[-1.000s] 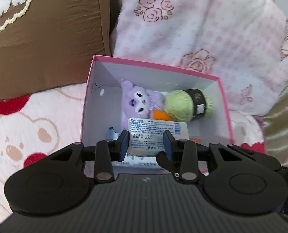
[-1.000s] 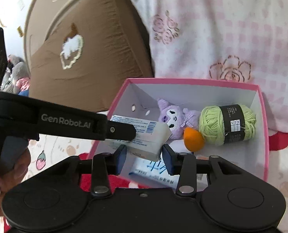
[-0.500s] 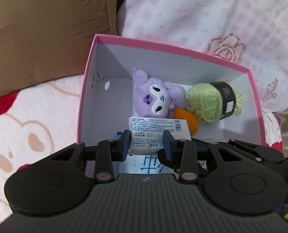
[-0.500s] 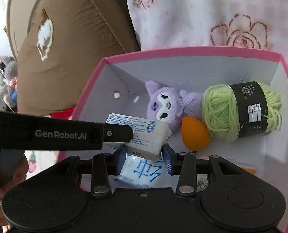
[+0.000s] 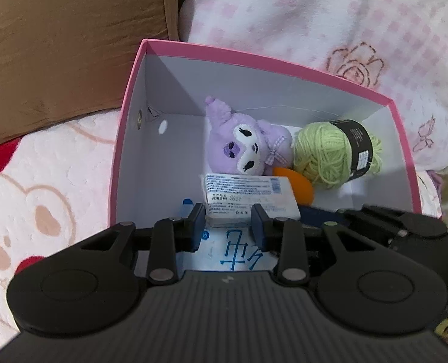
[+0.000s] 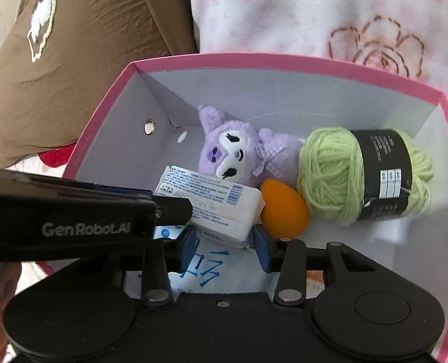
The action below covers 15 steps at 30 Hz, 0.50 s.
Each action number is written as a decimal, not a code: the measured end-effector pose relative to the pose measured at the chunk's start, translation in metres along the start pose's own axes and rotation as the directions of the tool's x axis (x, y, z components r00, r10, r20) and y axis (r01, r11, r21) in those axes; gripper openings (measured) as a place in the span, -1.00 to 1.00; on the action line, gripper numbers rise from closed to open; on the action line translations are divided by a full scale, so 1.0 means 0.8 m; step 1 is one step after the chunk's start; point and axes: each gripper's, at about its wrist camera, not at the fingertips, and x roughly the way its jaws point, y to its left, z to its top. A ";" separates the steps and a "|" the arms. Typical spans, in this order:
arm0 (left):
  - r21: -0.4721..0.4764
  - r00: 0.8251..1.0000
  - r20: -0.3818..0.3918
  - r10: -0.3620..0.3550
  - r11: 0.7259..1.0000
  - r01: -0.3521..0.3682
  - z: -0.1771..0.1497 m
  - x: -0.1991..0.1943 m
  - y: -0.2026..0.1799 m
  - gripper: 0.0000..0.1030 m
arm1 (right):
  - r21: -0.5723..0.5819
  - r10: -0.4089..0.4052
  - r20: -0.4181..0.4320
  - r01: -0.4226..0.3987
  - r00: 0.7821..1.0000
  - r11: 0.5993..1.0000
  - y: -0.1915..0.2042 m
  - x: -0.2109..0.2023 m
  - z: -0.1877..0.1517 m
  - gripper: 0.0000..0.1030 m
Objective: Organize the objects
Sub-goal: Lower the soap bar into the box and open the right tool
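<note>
Black left tongs (image 5: 228,227): pinching the near end of a white pack (image 5: 248,195); the pads press on its two sides, and the jaws have just been closing on it.
Right tongs (image 6: 224,245): jaws parted and just now opening further; a corner of the pack lies between the blue pads. I cannot tell whether either pad touches it.
Pack: printed side up, held low inside the box (image 5: 127,139), over a packet (image 5: 239,254) with blue lettering that lies flat on the box floor.
Orange egg (image 5: 302,190): on the floor just beside the pack's far corner, seemingly touching it.
Plush (image 5: 245,148): purple, lying behind the pack, head towards the left wall.
Yarn (image 5: 323,157): green ball with a black band, right of the plush and against it.
Box: pink outside, white inside, open on top; a small hole shows in its left wall.
Around the box: brown cushion (image 5: 73,45) behind on the left, pink rose-print blanket (image 5: 314,15) behind on the right, bear-print cover (image 5: 42,187) beneath.
</note>
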 end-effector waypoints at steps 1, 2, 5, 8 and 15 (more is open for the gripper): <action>0.016 1.000 0.004 0.003 1.000 -0.003 -0.001 -0.004 -0.001 -0.35 | 0.003 -0.004 0.012 0.004 1.000 1.000 -0.001 -0.004 -0.001 0.01; 0.036 1.000 0.011 0.002 0.999 -0.003 -0.002 -0.008 -0.003 -0.29 | 0.002 -0.017 0.029 0.017 0.999 1.000 -0.003 -0.010 -0.003 0.09; 0.079 0.997 0.079 -0.013 0.997 0.007 -0.009 -0.030 -0.001 -0.19 | 0.001 -0.037 0.049 0.037 0.998 0.999 -0.007 -0.025 -0.010 0.11; 0.096 0.993 0.117 -0.025 0.995 0.013 -0.013 -0.048 0.002 -0.19 | -0.025 -0.008 0.070 0.010 0.998 1.000 -0.005 -0.047 -0.020 0.19; 0.115 0.992 0.121 -0.021 0.993 0.007 -0.027 -0.082 -0.003 -0.18 | -0.049 -0.030 0.155 0.038 0.987 0.998 0.000 -0.102 -0.054 0.26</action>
